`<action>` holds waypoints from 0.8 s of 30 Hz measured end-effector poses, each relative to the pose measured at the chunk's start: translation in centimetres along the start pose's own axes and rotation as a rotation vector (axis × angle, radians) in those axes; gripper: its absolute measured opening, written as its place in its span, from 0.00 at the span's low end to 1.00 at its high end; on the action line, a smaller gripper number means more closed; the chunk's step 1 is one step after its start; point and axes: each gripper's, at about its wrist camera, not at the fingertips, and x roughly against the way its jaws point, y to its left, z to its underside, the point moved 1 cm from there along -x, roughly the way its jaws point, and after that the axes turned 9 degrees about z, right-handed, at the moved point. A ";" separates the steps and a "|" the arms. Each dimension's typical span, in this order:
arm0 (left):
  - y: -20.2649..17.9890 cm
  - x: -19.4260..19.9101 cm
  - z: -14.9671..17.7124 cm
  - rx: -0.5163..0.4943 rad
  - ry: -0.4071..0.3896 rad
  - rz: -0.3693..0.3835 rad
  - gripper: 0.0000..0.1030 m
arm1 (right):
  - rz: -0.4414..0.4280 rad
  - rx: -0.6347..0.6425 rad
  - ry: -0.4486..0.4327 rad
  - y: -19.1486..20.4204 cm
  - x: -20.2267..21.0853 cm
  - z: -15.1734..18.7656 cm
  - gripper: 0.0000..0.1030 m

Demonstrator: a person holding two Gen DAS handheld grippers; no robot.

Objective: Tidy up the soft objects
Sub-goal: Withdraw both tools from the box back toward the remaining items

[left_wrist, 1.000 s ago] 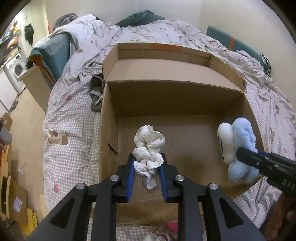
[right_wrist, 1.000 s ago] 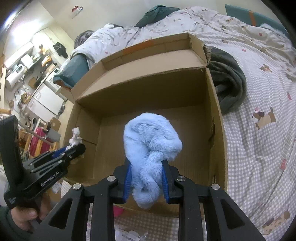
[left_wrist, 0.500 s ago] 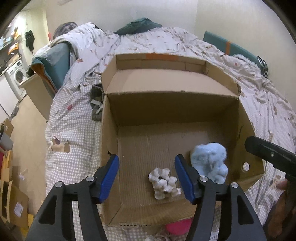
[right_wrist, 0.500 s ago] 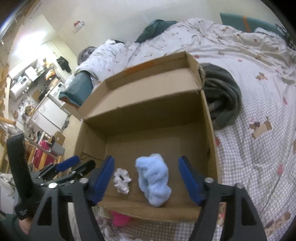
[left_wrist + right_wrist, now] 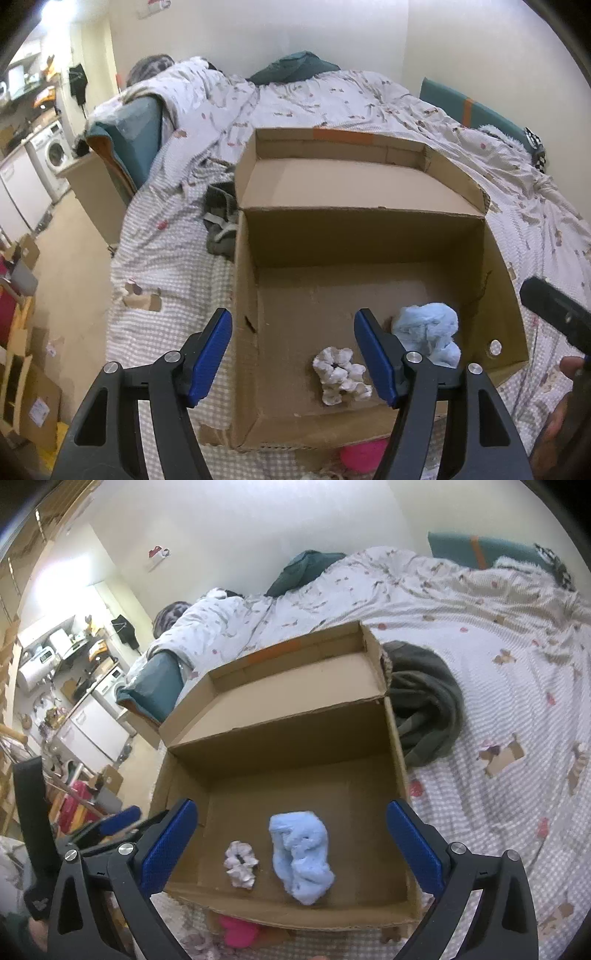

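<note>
On box floor point(image 5: 332, 295): white scrunchie point(image 5: 341, 374), blue plush point(image 5: 301, 856) side by side | left gripper point(image 5: 293, 354) opening, empty | right gripper point(image 5: 291, 842) opening, empty

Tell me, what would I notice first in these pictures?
Probably the big open cardboard box sitting on the checked bedspread. On its floor, near the front edge, a fluffy light-blue thing and a small white scrunchie lie side by side. Blue-padded grippers hang over them, nothing between their jaws.
</note>
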 end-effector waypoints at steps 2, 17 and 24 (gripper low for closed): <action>-0.2 0.5 0.1 -0.013 -0.009 -0.032 0.66 | 0.028 0.031 -0.004 0.1 0.3 0.3 1.00; 0.5 4.5 2.3 0.026 0.006 0.001 0.67 | 0.035 0.110 -0.012 1.3 4.6 2.5 1.00; 1.7 5.9 4.5 0.099 0.023 0.000 0.67 | 0.035 0.122 0.010 1.3 5.9 3.5 1.00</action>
